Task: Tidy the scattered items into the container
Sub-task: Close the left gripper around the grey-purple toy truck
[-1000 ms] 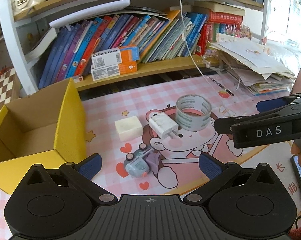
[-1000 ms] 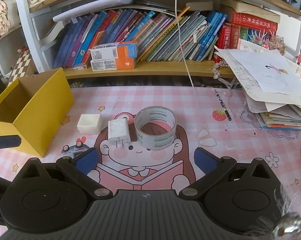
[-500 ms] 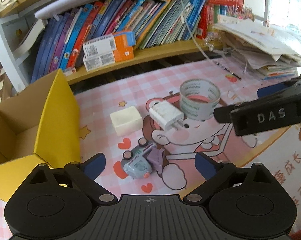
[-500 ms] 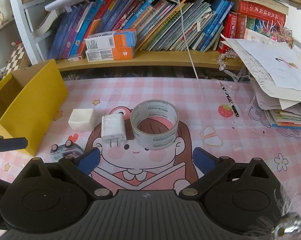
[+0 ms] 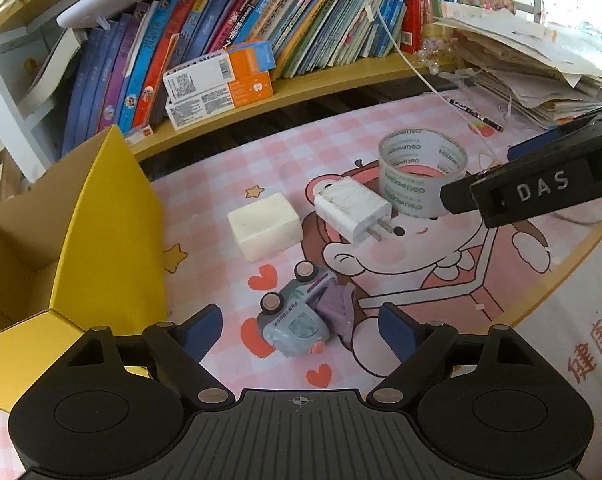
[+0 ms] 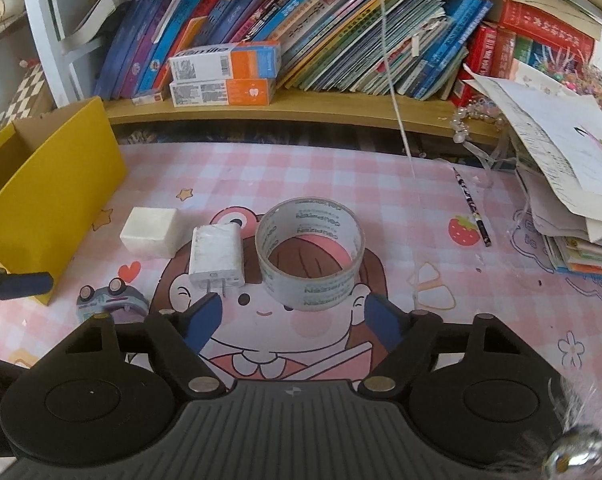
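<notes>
A small blue-grey toy car lies on its side on the pink mat, right between the open pads of my left gripper. Beyond it lie a cream block, a white plug charger and a clear tape roll. The open yellow cardboard box stands at the left. My right gripper is open and empty, just in front of the tape roll, with the charger, the block, the toy car and the box to its left.
A low wooden shelf with books and two orange-white cartons runs along the back. A pile of papers sits at the right with a pencil beside it. A white cable hangs down.
My left gripper has moved forward and down, so the toy car now lies between its pads. My right gripper has moved closer to the tape roll.
</notes>
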The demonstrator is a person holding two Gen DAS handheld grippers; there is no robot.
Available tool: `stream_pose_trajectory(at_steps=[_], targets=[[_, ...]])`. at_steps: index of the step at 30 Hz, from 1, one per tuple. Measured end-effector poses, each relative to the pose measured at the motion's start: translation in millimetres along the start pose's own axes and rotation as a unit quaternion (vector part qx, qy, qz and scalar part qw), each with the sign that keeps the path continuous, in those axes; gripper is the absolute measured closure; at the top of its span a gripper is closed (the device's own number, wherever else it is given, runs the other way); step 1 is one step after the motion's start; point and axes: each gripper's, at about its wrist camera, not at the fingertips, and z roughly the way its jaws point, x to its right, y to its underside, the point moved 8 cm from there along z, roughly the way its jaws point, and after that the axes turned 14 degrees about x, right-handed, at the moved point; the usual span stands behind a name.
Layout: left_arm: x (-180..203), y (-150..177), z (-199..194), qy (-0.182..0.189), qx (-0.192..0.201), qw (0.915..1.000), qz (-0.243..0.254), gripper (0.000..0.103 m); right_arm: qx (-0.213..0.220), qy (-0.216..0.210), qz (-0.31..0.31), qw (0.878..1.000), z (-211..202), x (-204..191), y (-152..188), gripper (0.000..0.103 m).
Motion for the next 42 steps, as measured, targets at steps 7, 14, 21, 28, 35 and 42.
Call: stream_pose_trajectory(at_steps=[7,14,21,28,35,42], targets=[[5,3,11,0.009,-0.004,0.9999,0.011,0.017,0.004,-0.004,-0.038,0.999,16,-7,-1,0.037],[4,5,22,0.014,-0.013,0.9998,0.004,0.023,0.003,-0.01,-0.059,0.998,30,-9,-6,0.038],[3,7,29,0.018,-0.018,0.9997,0.0,0.025,0.0,-0.021,-0.071,0.997,40,-14,-8,0.039],[2,10,34,0.021,-0.025,0.9994,-0.004,0.033,-0.003,-0.019,-0.079,0.997,50,-13,-8,0.039],[1,14,38,0.029,-0.032,0.999,-0.013,0.045,-0.008,-0.02,-0.08,0.997,54,-12,-6,0.039],[2,14,38,0.031,-0.029,0.999,-0.011,0.048,-0.009,-0.027,-0.084,0.996,56,-15,-6,0.039]])
